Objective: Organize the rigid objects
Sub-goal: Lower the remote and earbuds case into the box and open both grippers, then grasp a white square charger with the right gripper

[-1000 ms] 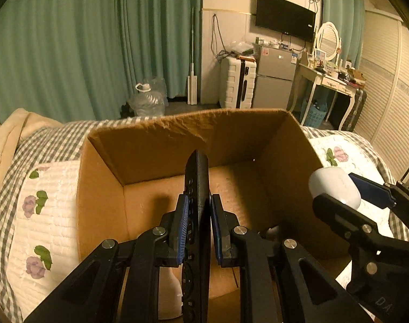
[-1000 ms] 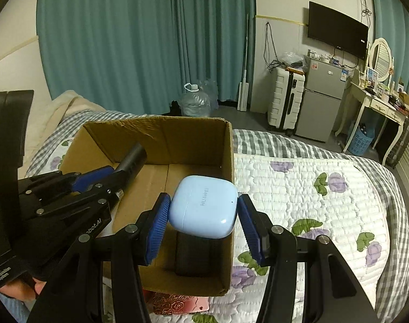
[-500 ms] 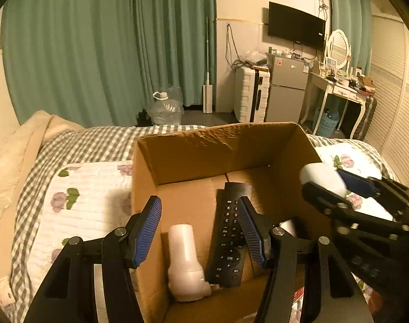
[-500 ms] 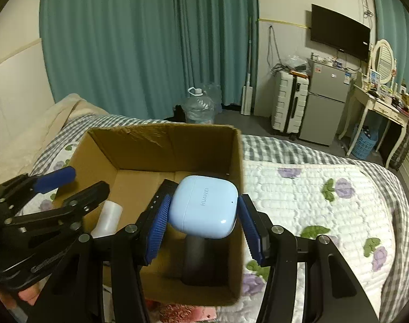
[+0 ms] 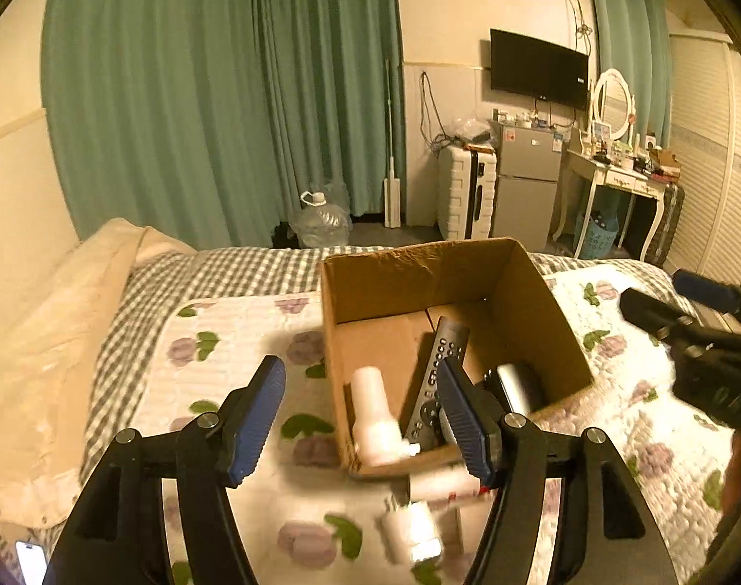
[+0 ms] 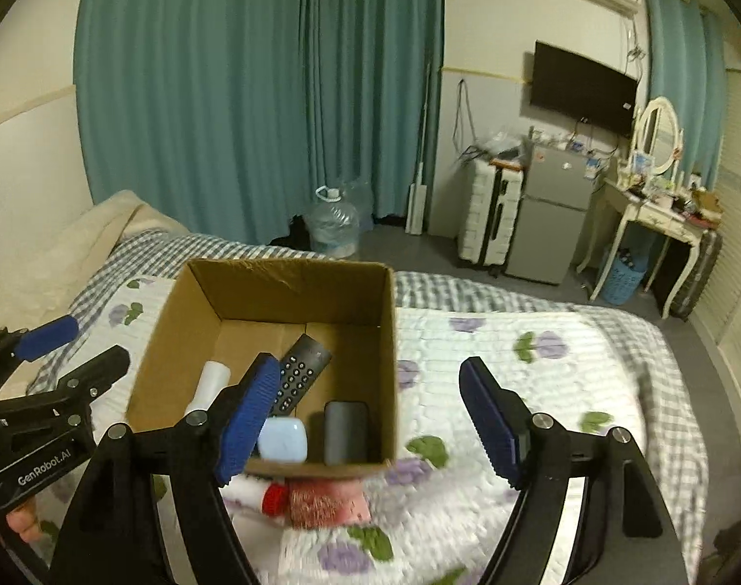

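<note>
While both grippers (image 5: 358, 414) (image 6: 370, 419) are held wide open and empty, the box (image 6: 390, 341) is seen at frame centre. A remote (image 6: 300, 373), earbud case (image 6: 282, 438) and bottle (image 6: 209, 385) are kept inside.

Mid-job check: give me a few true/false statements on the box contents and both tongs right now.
1. Both the left tongs and the right tongs are open and empty. True.
2. The blue earbud case lies on the quilt beside the cardboard box. False: it lies inside the box.
3. The black remote is in the box. True.
4. The red-capped item is in the box. False: it lies on the quilt in front of the box.
</note>
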